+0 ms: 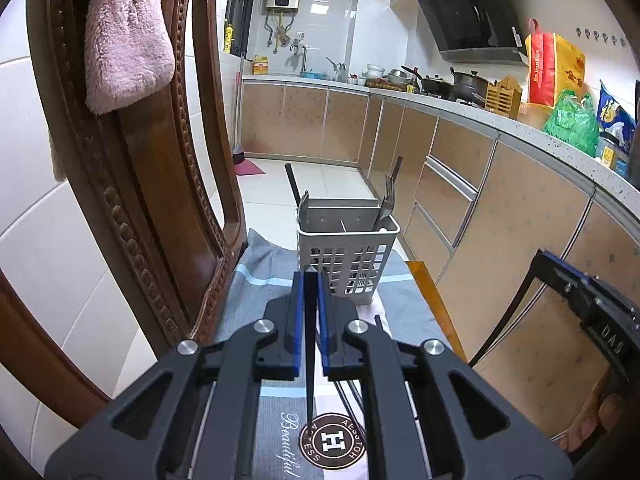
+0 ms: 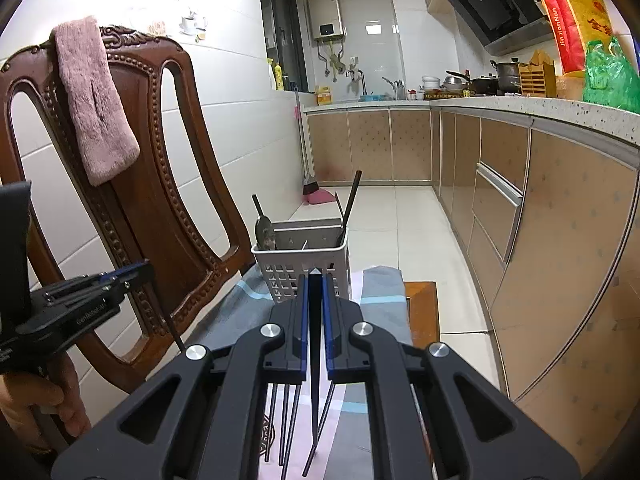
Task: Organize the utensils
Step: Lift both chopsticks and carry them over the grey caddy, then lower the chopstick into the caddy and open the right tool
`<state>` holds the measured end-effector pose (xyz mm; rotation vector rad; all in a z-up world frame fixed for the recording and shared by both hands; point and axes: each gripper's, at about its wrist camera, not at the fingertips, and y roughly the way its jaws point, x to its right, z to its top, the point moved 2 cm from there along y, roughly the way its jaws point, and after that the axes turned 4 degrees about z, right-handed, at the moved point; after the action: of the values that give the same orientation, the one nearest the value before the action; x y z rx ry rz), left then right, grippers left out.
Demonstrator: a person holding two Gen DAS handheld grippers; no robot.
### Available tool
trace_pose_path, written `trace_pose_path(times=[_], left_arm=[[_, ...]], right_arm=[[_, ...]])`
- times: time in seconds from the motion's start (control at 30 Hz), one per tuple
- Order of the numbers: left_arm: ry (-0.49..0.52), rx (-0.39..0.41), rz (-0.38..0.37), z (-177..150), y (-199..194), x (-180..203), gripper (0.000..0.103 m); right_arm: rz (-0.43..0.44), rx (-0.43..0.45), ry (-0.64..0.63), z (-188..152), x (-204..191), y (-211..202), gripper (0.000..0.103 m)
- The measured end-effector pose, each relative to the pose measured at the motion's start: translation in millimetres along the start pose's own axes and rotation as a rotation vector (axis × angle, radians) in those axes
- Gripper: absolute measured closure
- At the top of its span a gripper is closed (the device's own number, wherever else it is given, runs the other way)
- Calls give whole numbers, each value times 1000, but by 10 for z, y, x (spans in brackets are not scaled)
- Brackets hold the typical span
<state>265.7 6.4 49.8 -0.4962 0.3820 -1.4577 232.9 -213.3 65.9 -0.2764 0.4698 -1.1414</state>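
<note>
Chopsticks are what each hand carries: the left gripper (image 1: 311,280) is clenched on one black chopstick (image 1: 310,360), and the right gripper (image 2: 315,280) is clenched on another black chopstick (image 2: 315,340). Both sticks run lengthwise between the pads, with the thick end at the fingertips and the taper trailing back and down toward the cloth-covered surface (image 1: 260,280). From the other hand's camera each stick hangs steeply below its gripper, so its long axis is closer to upright than flat.

Directly ahead of both grippers stands the grey utensil basket (image 1: 347,256), upright on the cloth, its open top above and beyond the fingertips. It holds a fork (image 1: 387,200) on its right side and a spoon (image 2: 265,234) on its left, each with a dark handle beside it. The left gripper looks the nearer of the two, though the fisheye makes that hard to judge.

More loose chopsticks (image 2: 286,424) lie on the cloth beneath the right gripper, pointing roughly toward the basket. A wooden chair (image 2: 132,184) with a pink towel (image 2: 96,100) stands to the left.

To drop a stick in, I judge the hand must rise, carry forward over the rim, and tip the thin end down.
</note>
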Motion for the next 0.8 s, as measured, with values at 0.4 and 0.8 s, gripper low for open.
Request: trace_pose_path(times=[0.4,0.8], left_arm=[[-18,21,-37,10,-101,-54,96],[-36,-19,-21,-27,98,-229,96]], right_arm=[[-25,150,-46,1232,-205,73,96],[-158,193,-40,1634,-99,1350,96]])
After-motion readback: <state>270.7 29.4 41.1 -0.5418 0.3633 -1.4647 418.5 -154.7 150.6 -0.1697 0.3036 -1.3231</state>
